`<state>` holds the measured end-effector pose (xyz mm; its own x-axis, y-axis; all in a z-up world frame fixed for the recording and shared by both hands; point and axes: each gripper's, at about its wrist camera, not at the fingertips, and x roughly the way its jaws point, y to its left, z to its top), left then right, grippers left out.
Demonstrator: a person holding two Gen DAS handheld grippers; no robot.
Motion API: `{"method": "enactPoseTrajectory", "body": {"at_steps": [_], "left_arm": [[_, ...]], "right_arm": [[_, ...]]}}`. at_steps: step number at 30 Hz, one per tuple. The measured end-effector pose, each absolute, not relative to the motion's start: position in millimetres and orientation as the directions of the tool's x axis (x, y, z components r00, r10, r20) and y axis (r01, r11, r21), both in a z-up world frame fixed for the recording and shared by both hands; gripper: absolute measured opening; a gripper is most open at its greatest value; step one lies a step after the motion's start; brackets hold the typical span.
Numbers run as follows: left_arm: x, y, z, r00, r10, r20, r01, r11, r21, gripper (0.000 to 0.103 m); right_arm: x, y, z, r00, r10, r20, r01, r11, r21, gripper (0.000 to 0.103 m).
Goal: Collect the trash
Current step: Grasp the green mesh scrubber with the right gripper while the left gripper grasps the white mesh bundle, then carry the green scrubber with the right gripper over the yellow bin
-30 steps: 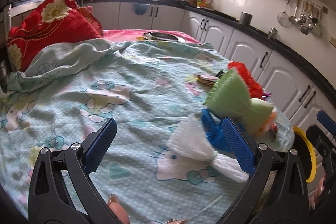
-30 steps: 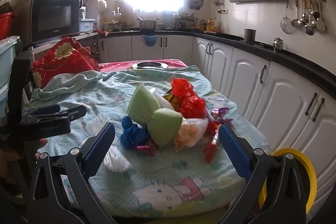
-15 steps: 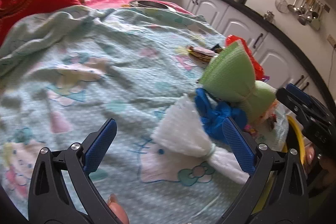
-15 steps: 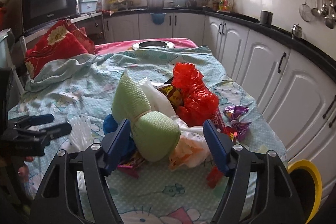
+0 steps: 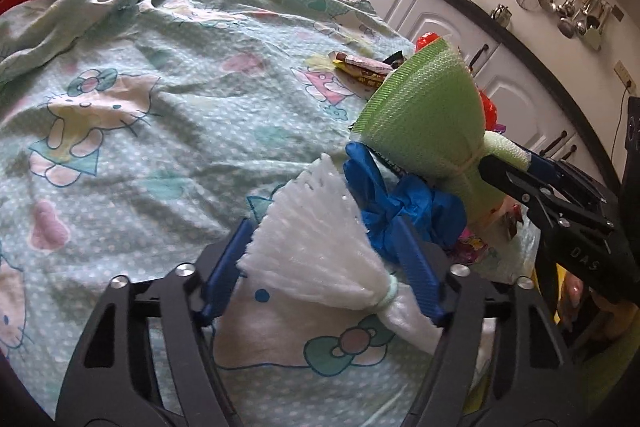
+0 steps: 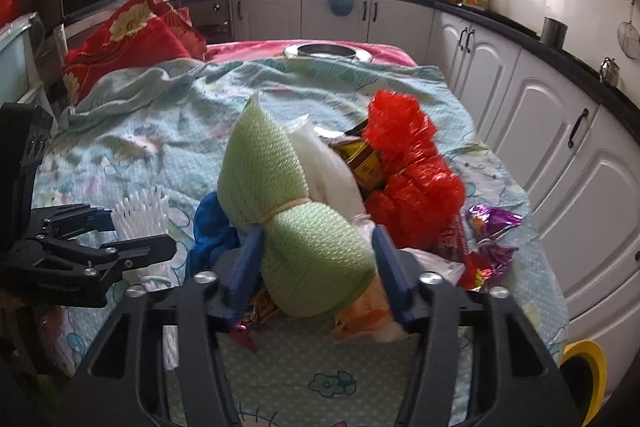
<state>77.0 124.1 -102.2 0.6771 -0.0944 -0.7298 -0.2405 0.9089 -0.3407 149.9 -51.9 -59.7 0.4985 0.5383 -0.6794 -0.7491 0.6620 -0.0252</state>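
A trash pile lies on the cartoon-print blanket (image 5: 160, 115). My left gripper (image 5: 320, 227) straddles a white foam net bundle (image 5: 320, 259). Its jaws are closing, and a small gap remains at the right pad. The same gripper (image 6: 142, 233) shows at the left of the right wrist view, around the white bundle (image 6: 140, 211). My right gripper (image 6: 317, 231) is closing on the lower lobe of a green foam net bundle (image 6: 316, 267), with both pads touching it. In the left wrist view the right gripper (image 5: 516, 167) meets the green bundle (image 5: 428, 123). A blue glove (image 5: 400, 203) lies between the two bundles.
Red mesh (image 6: 408, 167), a brown packet (image 6: 360, 159), purple wrappers (image 6: 496, 223) and an orange bag (image 6: 360, 315) crowd the pile's right side. A yellow-rimmed bin (image 6: 584, 359) stands below the table's right corner. A metal bowl (image 6: 326, 51) and a red pillow (image 6: 132, 43) lie at the back.
Both grippers moved forward and down onto the pile. The left jaws narrowed around the white foam bundle. The right jaws closed in on the green foam bundle.
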Motion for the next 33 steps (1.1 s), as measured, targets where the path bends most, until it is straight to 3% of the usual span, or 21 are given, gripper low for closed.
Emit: {"method": "enactPoseTrajectory", "body": {"at_steps": [5,11,33], "left_arm": [[72,126,-102,0.679,-0.077,-0.730,-0.248,0.912,-0.326,0.027],[66,129,-100,0.687,-0.091,-0.721,-0.231,0.913,-0.335,0.014],[64,78,0,0.842,-0.113,-0.528,-0.034,0.965,-0.261,0.011]], "right_arm": [[142,-54,-55,0.504,0.559,-0.659,-0.754,0.656,-0.020,0.037],[130,-59,-48,0.520,0.582,-0.626,-0.750,0.661,-0.008,0.031],[90,-145,17,0.681,0.571,-0.458,-0.627,0.778,0.038,0.030]]}}
